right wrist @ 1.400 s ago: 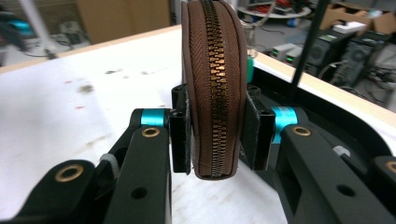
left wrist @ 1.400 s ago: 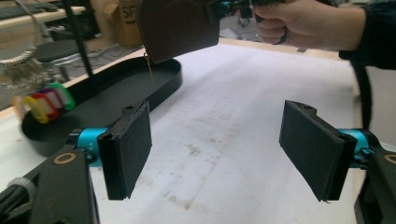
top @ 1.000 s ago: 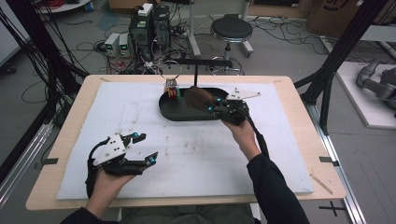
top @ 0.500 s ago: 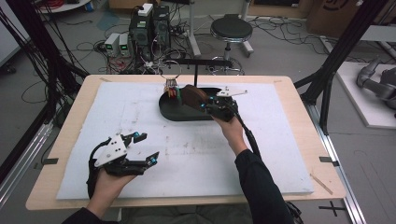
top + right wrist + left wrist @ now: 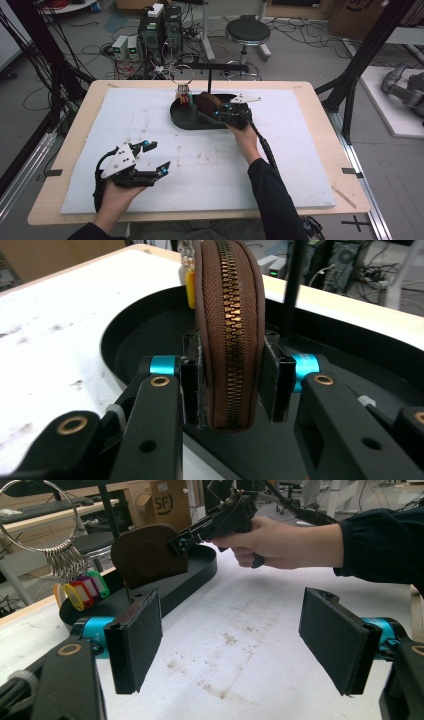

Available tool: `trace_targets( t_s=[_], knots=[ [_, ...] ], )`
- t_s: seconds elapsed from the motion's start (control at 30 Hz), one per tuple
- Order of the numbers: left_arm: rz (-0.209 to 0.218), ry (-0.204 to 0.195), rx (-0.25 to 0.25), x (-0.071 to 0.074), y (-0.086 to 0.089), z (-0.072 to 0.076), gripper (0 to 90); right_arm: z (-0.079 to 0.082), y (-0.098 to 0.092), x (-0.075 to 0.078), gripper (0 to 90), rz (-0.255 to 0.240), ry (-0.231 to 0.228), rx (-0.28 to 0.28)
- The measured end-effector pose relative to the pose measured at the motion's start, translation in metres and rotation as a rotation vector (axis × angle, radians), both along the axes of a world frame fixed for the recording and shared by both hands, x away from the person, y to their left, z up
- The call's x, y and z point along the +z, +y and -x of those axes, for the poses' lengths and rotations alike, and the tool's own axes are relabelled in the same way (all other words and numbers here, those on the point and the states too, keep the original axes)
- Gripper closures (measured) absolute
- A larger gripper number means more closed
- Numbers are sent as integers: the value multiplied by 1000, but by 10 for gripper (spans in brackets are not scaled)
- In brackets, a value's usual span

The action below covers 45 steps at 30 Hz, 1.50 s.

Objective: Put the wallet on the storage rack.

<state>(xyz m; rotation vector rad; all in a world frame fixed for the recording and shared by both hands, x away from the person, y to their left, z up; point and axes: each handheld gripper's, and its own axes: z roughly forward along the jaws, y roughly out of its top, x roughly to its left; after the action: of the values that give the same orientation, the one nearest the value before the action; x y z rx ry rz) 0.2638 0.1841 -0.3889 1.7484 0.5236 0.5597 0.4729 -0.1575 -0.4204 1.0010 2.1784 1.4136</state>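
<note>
A brown zippered pouch (image 5: pixel 227 330) stands on edge over the black oval tray (image 5: pixel 186 121), and my right gripper (image 5: pixel 229 390) is shut on it, pads pressing both sides. From above, the pouch (image 5: pixel 208 102) sits at the tray's middle with the right gripper (image 5: pixel 216 113) beside it. A metal key ring with coloured tags (image 5: pixel 184 95) hangs from the black stand (image 5: pixel 210 67) over the tray's back left. My left gripper (image 5: pixel 154 157) rests open near the front left of the mat, nothing between its pads. The left gripper view shows the pouch (image 5: pixel 145 555) held ahead, left gripper (image 5: pixel 235 645) wide open.
A white mat (image 5: pixel 150 125) covers the wooden table (image 5: pixel 320 125). The stand's horizontal bar crosses above the tray. Beyond the table's far edge are a stool (image 5: pixel 247 31), computer boxes (image 5: pixel 160 25) and cables on the floor.
The right gripper has moved left over the tray and taken hold of the brown pouch. The left gripper has stayed in place, open.
</note>
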Motion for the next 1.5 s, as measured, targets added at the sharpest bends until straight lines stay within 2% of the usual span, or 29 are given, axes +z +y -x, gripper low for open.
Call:
trace_targets(
  t_s=[0.17, 0.3, 0.47, 0.63, 0.7, 0.87, 1.03, 1.13, 1.33, 1.5],
  knots=[
    [0, -2, -5, 0, 0, 0, 254, -2, 0, -6, 680, 63, 17, -19],
    [1, 1, -10, 0, -1, 0, 253, -2, 2, -8, 675, 70, 1, -36],
    [0, 2, -12, -1, 0, 0, 254, -3, 2, -10, 657, 74, 2, -46],
    [0, 4, -13, -1, 0, 0, 254, -4, 0, -12, 631, 114, 19, -66],
    [-3, 6, -13, -1, 0, 0, 254, -4, 0, -12, 597, 143, 18, -78],
    [-6, 4, -13, -2, -1, 0, 254, -3, -2, -9, 533, 160, 17, -80],
    [-10, 2, -9, -2, -1, 0, 253, 1, -4, -2, 413, 208, -10, -93],
    [-16, 0, -5, -1, 0, -1, 253, 4, -9, 6, 382, 227, -24, -106],
    [-13, -1, 2, -1, 1, -4, 253, 16, -30, 26, 368, 172, -43, -93],
    [-14, 0, 9, -1, 2, -9, 254, 35, -53, 40, 342, 128, -39, -74]
  ],
)
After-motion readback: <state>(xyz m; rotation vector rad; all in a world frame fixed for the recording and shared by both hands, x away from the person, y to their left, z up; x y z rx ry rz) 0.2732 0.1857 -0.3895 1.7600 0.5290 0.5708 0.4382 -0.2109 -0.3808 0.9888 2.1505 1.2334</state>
